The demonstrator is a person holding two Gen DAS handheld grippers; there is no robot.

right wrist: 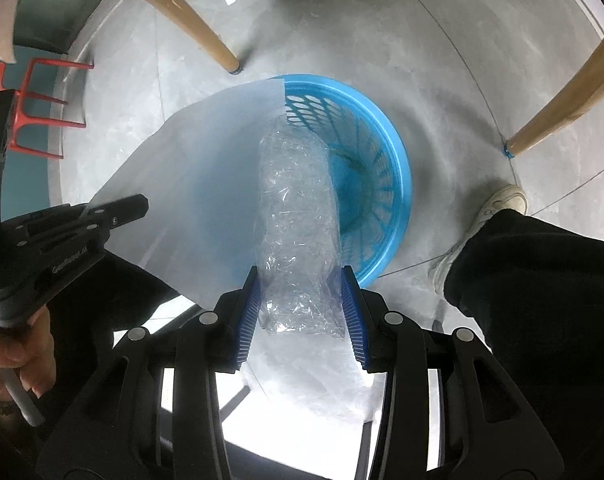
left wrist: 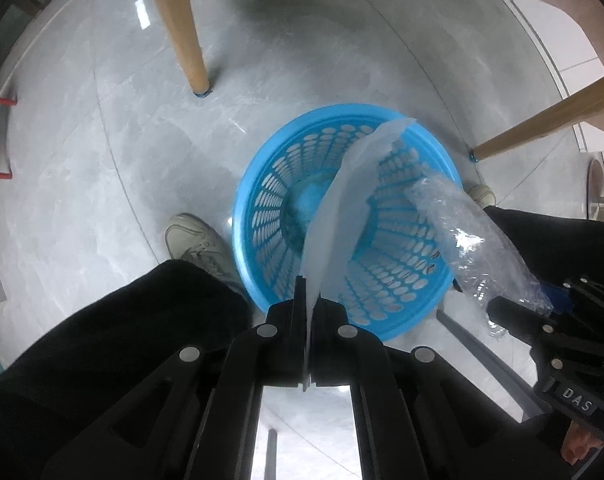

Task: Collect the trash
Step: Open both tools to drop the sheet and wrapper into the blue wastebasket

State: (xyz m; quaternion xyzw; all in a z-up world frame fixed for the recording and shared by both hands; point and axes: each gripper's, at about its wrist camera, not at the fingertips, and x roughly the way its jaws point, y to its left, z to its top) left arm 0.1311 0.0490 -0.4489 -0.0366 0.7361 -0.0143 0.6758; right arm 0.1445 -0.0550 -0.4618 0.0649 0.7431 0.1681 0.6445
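Note:
A blue perforated plastic basket [left wrist: 285, 168] stands on the grey floor; it also shows in the right wrist view [right wrist: 386, 168]. My left gripper [left wrist: 309, 300] is shut on a translucent white plastic sheet [left wrist: 342, 208], held above the basket; the sheet [right wrist: 197, 184] covers the basket's left half in the right wrist view, where the left gripper [right wrist: 133, 206] is at the left. My right gripper [right wrist: 299, 300] is shut on a crumpled clear plastic bottle [right wrist: 297, 216] held over the basket's near rim. The bottle [left wrist: 462, 232] and right gripper [left wrist: 502, 304] also show in the left wrist view.
Wooden chair legs stand around the basket [left wrist: 181, 28] [left wrist: 550, 124] [right wrist: 173, 4] [right wrist: 566, 108]. The person's black trousers [left wrist: 113, 340] and pale shoes [left wrist: 193, 240] [right wrist: 486, 220] flank the basket. A red frame [right wrist: 41, 108] is at far left.

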